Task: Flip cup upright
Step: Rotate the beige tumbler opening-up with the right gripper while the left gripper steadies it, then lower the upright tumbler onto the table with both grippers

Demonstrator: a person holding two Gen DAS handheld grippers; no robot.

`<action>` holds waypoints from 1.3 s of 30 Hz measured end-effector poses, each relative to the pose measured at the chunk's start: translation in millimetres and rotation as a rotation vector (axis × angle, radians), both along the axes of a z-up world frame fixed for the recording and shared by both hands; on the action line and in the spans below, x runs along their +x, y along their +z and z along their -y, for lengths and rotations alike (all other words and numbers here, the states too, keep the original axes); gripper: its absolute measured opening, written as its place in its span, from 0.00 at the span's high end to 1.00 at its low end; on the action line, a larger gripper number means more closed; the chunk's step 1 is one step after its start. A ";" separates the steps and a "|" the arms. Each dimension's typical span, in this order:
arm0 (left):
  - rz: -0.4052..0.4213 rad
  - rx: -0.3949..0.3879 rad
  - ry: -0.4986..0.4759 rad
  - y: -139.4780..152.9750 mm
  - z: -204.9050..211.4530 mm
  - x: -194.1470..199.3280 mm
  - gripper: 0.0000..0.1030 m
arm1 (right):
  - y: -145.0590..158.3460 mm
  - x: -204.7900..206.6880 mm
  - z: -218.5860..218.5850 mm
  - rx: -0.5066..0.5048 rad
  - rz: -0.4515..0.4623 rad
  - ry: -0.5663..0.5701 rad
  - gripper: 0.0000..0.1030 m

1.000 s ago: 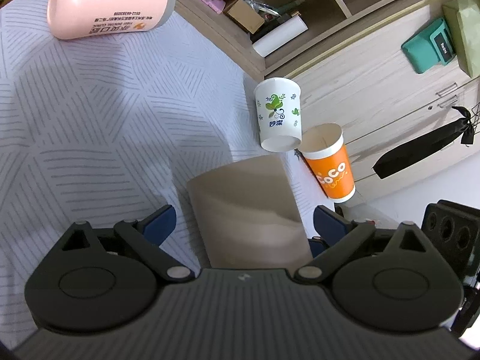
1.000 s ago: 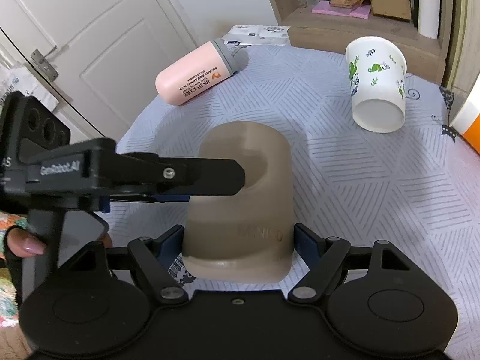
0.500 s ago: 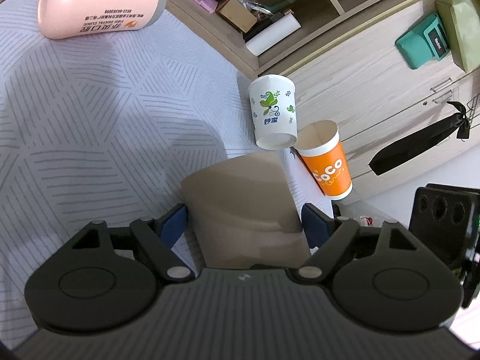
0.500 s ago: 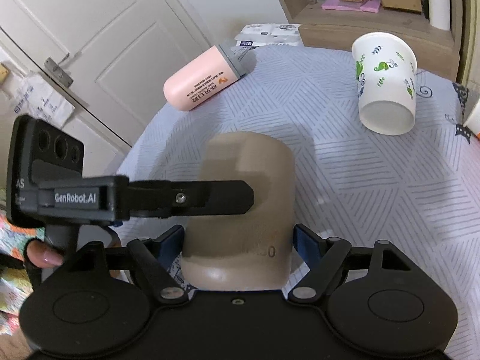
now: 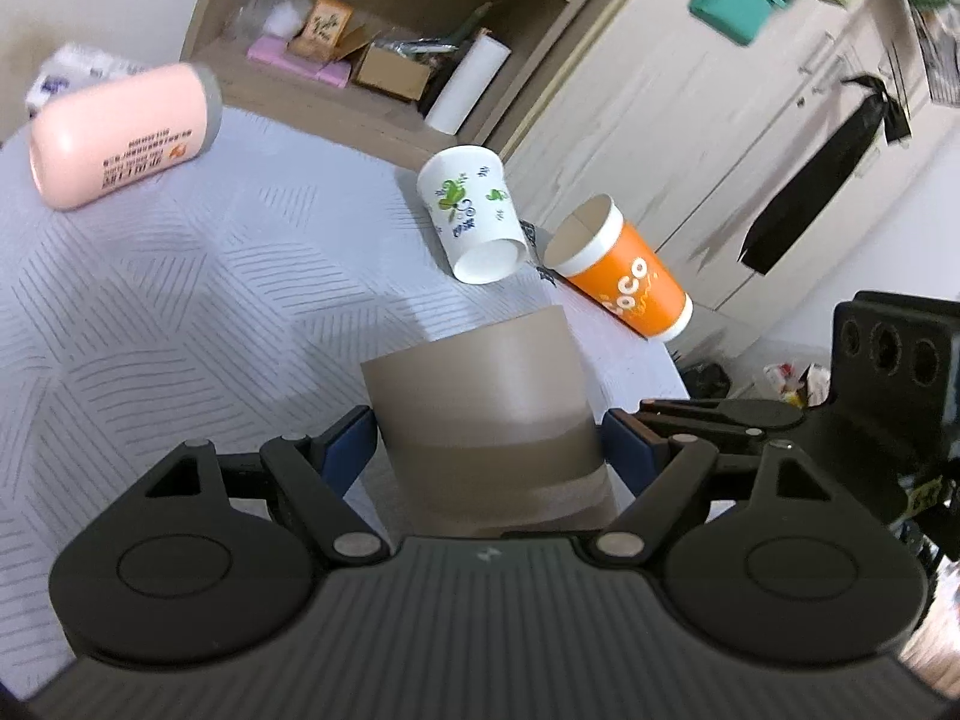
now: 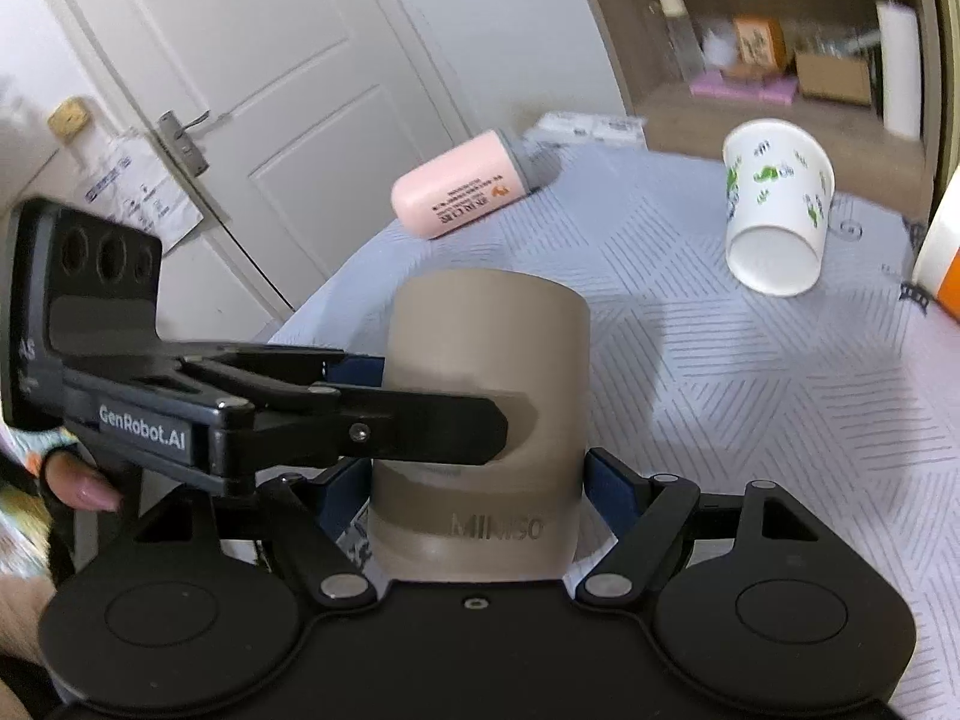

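A tan cup (image 5: 486,414) marked MINISO (image 6: 486,420) is held off the round table. My left gripper (image 5: 489,453) is shut on its sides, and my right gripper (image 6: 477,486) is shut on it from another side. The left gripper's finger (image 6: 414,426) crosses the cup's front in the right wrist view. The cup's flat closed end points away from the right wrist camera. Its open mouth is hidden.
A white paper cup with green prints (image 5: 474,213) and an orange paper cup (image 5: 624,276) lie on their sides on the striped tablecloth (image 5: 180,276). A pink bottle (image 5: 120,135) lies at the far edge. Shelves and cabinets stand behind; a white door (image 6: 270,90) is left.
Both grippers have lifted and tilted the tan cup; the views now look more level across the table. The left gripper's fingers have closed in against the cup.
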State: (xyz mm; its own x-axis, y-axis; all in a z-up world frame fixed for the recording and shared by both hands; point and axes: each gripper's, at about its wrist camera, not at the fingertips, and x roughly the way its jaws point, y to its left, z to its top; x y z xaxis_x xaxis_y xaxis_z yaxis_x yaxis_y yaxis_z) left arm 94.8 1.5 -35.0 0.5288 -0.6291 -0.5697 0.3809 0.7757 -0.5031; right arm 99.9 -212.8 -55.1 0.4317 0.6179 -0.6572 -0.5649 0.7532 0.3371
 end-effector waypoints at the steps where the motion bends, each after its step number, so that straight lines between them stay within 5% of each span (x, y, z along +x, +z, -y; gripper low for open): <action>1: 0.017 0.019 -0.008 2.6 2.6 -4.6 0.21 | 0.8 -5.4 -0.6 -0.011 0.028 0.006 0.20; 14: 0.177 0.154 -0.041 18.8 33.1 -41.6 0.24 | 0.2 -51.8 -5.8 -0.178 0.309 0.010 0.21; 39: 0.388 0.298 -0.073 26.1 51.3 12.8 0.27 | -17.6 10.5 -22.9 -0.220 0.455 -0.106 0.21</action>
